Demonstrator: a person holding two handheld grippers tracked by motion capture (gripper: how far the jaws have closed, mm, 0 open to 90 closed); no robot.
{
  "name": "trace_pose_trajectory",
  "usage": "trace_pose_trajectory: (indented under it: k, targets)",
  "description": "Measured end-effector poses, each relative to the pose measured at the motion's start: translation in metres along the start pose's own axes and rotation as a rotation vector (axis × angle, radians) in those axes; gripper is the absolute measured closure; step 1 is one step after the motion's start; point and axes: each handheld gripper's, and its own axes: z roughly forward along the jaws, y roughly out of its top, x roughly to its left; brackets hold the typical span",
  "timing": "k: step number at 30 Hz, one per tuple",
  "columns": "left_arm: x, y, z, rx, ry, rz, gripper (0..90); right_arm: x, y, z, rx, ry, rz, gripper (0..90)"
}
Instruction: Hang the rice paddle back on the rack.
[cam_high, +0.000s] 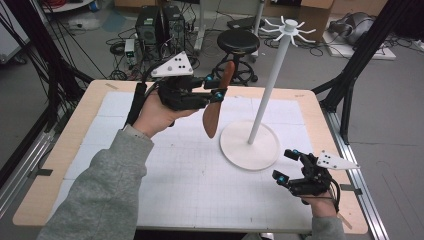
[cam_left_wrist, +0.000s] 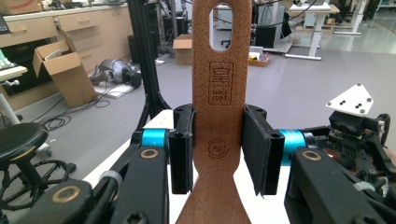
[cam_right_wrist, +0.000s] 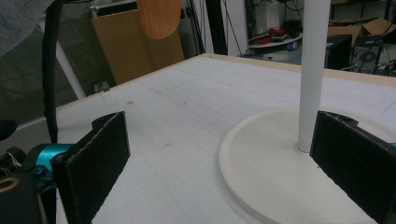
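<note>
The spatula (cam_high: 216, 100) is reddish-brown wood with a dark stamped mark on its handle. The stand (cam_high: 260, 115) is plain white, pole and round base alike. The left gripper (cam_high: 212, 87) and right gripper (cam_high: 288, 165) are black with bright blue bands. The table mat (cam_high: 200, 185) is white with a faint grey grid; the table rim (cam_high: 75, 130) is pale wood.

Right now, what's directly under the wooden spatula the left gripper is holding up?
Under the wooden spatula, held in the air by the left gripper, lies bare gridded mat. The white stand's base sits beside it, not beneath.
</note>
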Motion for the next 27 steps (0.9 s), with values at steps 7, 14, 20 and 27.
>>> trace_pose_trajectory:
  k: [7,14,20,27]
  targets:
    - [-0.002,0.013,0.010,0.015,0.006,0.031,65.2,-0.002,0.000,0.000,-0.013,-0.004,0.014,3.6]
    - [-0.004,0.023,0.022,0.018,-0.004,0.042,65.2,-0.003,0.001,-0.002,-0.024,-0.002,0.011,3.6]
    - [-0.005,0.033,0.029,0.005,-0.017,0.042,65.1,-0.004,0.000,-0.001,-0.020,0.000,0.010,3.6]
    - [-0.005,0.043,0.035,0.014,-0.003,0.041,65.1,-0.004,0.000,-0.001,-0.019,0.004,0.014,3.6]
